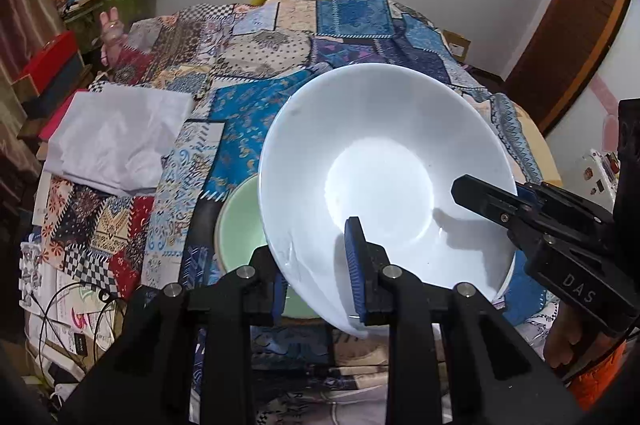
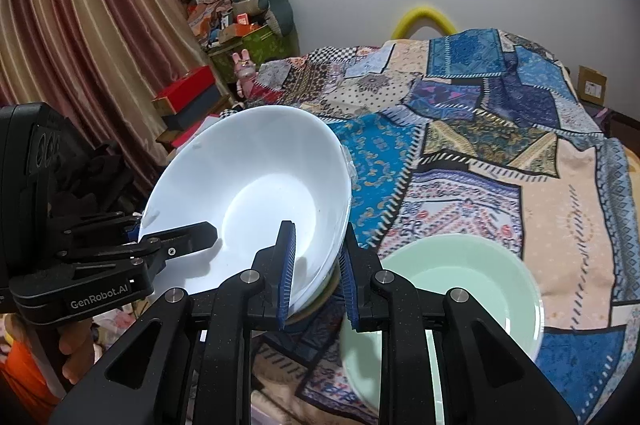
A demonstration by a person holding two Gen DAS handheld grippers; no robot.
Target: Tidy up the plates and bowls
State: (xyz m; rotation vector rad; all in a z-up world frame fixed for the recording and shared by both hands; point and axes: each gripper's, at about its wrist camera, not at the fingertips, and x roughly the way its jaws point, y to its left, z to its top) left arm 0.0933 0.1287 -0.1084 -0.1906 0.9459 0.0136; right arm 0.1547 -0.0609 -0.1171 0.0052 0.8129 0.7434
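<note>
Both claws were clamped on opposite rims of a wide, glossy white ceramic bowl (image 1: 384,177), held tilted above a pale green bowl (image 2: 472,289) on the patchwork quilt (image 2: 500,153): left gripper (image 1: 320,265), right gripper (image 2: 316,277). The slick, tilted rim might slip free and strike the green bowl.

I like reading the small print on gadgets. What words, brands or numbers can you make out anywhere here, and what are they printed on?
"GenRobot.AI": on the side of the left gripper, seen from the right wrist camera.
"DAS": on the body of the right gripper, seen from the left wrist camera.
Print on the boxes by the curtain and the papers at the table's edge: too small or blurred to read.
</note>
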